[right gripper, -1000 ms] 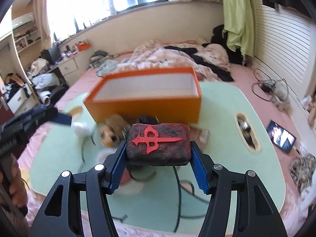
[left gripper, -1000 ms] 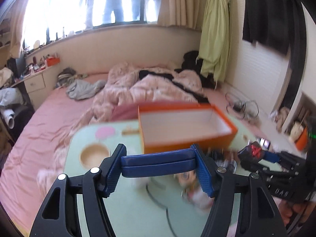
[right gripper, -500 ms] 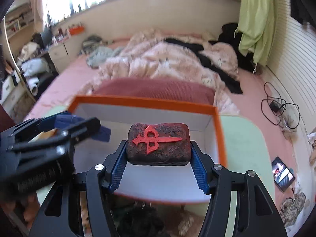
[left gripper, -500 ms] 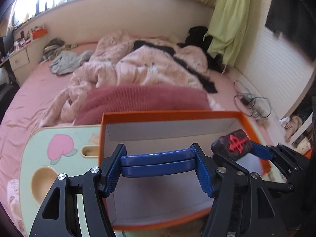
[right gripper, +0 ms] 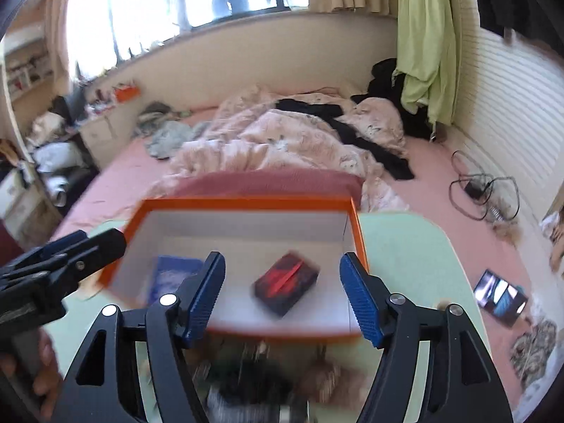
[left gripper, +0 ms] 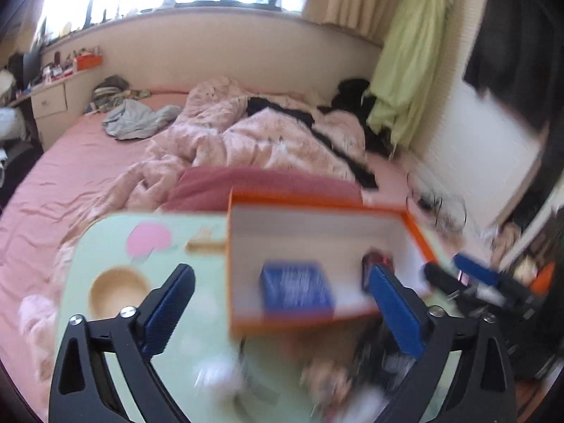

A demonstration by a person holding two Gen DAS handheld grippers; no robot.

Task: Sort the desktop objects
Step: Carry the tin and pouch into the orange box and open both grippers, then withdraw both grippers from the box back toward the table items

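Note:
An orange box (left gripper: 328, 208) with a white inside stands on the pale green table (left gripper: 197, 345); it also shows in the right wrist view (right gripper: 246, 202). A flat blue item (left gripper: 296, 287) and a dark red box with a red emblem (right gripper: 285, 280) lie inside it. The blue item shows at the box's left in the right wrist view (right gripper: 169, 276). My left gripper (left gripper: 282, 306) is open and empty in front of the box. My right gripper (right gripper: 283, 294) is open and empty above the box's near wall. Both views are blurred.
Blurred small objects and a dark cable lie on the table in front of the box (right gripper: 268, 377). The table has a round cup recess (left gripper: 118, 292) at the left. A bed with a pink duvet (right gripper: 289, 144) lies behind. A phone (right gripper: 500, 296) lies on the floor at the right.
Both grippers have opened. The blue item and the dark red box left the jaws and now lie inside the orange box. Both grippers have pulled back toward me.

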